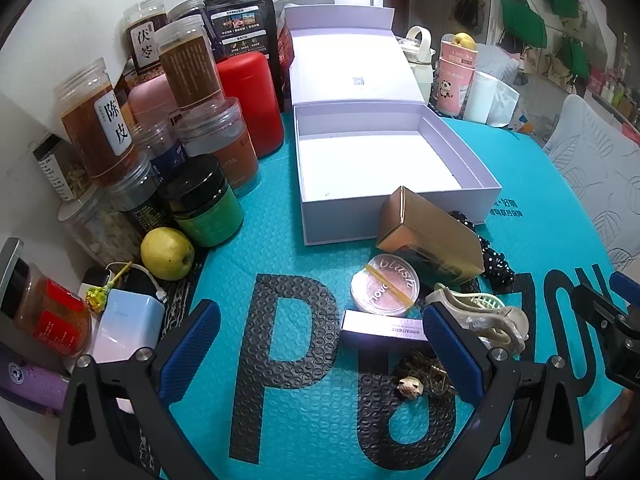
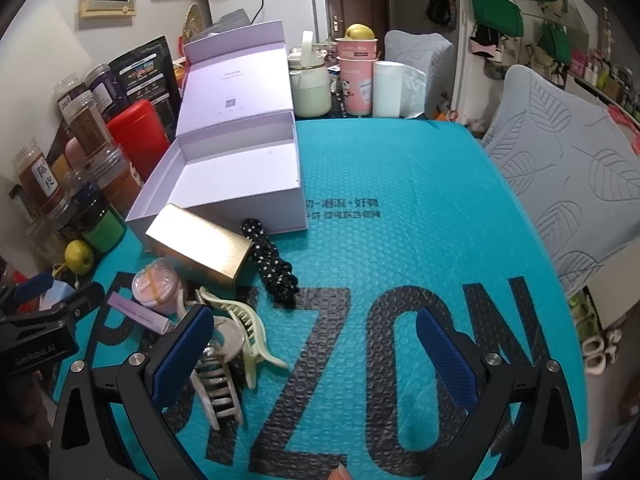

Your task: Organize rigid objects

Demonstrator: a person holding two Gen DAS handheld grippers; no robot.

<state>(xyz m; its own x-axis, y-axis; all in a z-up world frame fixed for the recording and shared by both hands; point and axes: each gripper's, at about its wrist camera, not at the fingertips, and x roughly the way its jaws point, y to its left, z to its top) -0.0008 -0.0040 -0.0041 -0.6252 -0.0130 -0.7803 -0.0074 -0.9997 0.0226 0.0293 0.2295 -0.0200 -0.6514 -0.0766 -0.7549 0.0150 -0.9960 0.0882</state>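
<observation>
1. Both claws, left (image 1: 316, 344) and right (image 2: 316, 356), hang wide and empty over the tabletop (image 2: 420, 208).
2. The box (image 1: 384, 168) sits open, nothing inside; items cluster just before it.
3. I'd take the gold carton (image 1: 432, 232) first, gripping its narrow sides squarely.

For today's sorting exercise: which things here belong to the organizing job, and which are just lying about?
For the job: open white box, gold carton, blush compact, lilac tube box, hair claws, polka-dot scrunchie.

Lying about: herb jars, red canister, lemon, panda cup.
</observation>
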